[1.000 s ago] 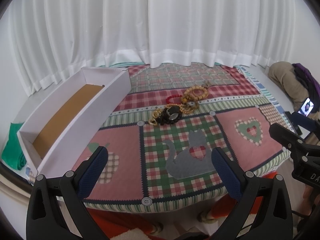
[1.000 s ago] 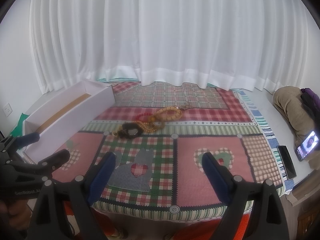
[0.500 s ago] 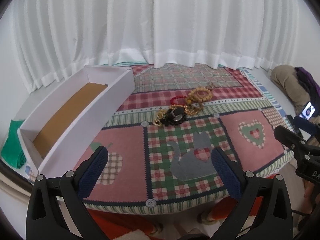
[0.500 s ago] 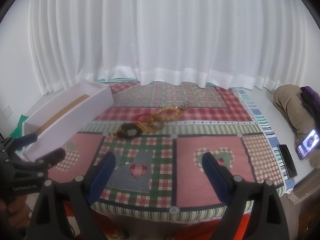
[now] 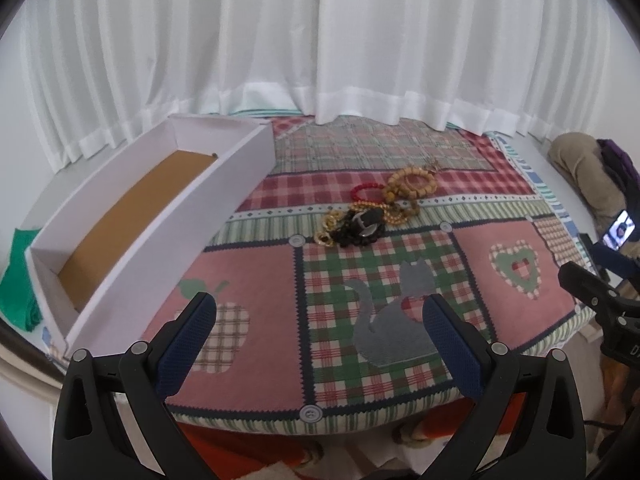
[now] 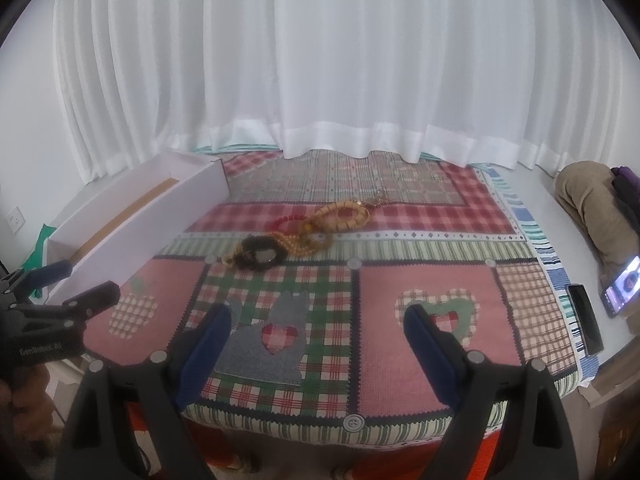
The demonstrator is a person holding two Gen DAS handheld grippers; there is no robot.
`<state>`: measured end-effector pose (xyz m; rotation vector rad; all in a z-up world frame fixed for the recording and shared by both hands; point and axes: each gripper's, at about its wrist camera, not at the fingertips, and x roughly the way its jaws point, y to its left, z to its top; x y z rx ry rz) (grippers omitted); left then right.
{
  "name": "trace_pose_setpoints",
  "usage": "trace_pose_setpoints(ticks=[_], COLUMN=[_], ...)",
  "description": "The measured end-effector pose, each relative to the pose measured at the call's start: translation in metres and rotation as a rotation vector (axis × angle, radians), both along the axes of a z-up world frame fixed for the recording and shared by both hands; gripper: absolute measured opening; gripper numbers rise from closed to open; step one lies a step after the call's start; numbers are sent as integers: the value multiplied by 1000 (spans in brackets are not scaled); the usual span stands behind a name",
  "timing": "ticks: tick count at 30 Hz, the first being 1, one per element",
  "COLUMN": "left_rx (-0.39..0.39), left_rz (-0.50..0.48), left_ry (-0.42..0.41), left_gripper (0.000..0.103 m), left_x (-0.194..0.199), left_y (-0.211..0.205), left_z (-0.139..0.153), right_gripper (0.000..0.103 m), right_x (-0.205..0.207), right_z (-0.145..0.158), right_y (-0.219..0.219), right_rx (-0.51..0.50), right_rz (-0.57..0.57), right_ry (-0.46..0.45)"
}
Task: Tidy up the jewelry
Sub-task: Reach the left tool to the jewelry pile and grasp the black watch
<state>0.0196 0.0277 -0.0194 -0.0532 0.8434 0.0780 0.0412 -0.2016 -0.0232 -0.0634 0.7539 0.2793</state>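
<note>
A heap of jewelry point(image 5: 376, 212) lies mid-table on the patchwork cloth: tan bead strands point(image 5: 412, 184), a red bead bracelet point(image 5: 364, 191), a black piece point(image 5: 362, 228) and gold chain links point(image 5: 330, 226). It also shows in the right wrist view point(image 6: 296, 236). A long white box point(image 5: 132, 232) with a brown floor stands open at the left, also in the right wrist view point(image 6: 132, 220). My left gripper point(image 5: 320, 316) is open and empty, above the near table edge. My right gripper point(image 6: 318, 320) is open and empty, to its right.
White curtains hang behind the table. A lit phone point(image 6: 622, 288) and a dark remote point(image 6: 584, 316) lie at the right edge by the folded clothes point(image 6: 596, 204). A green cloth point(image 5: 18, 276) lies left of the box.
Both grippers have drifted slightly; the left view has shifted so the box and jewelry sit a bit lower and to the right. Both stay open and empty.
</note>
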Motion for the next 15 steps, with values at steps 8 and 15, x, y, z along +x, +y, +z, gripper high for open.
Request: trace_pose_setpoints(ticks=[8, 15], left_rx=[41, 39], left_rz=[-81, -254], left_ry=[41, 36], left_gripper=[103, 102], left_x=[31, 97], left_y=[-19, -34], left_z=[-20, -55], right_gripper=[90, 90], right_x=[17, 32], right_z=[-12, -26], right_y=[-7, -11], right_rx=[2, 16], right_rz=[-12, -21], right_ry=[38, 79])
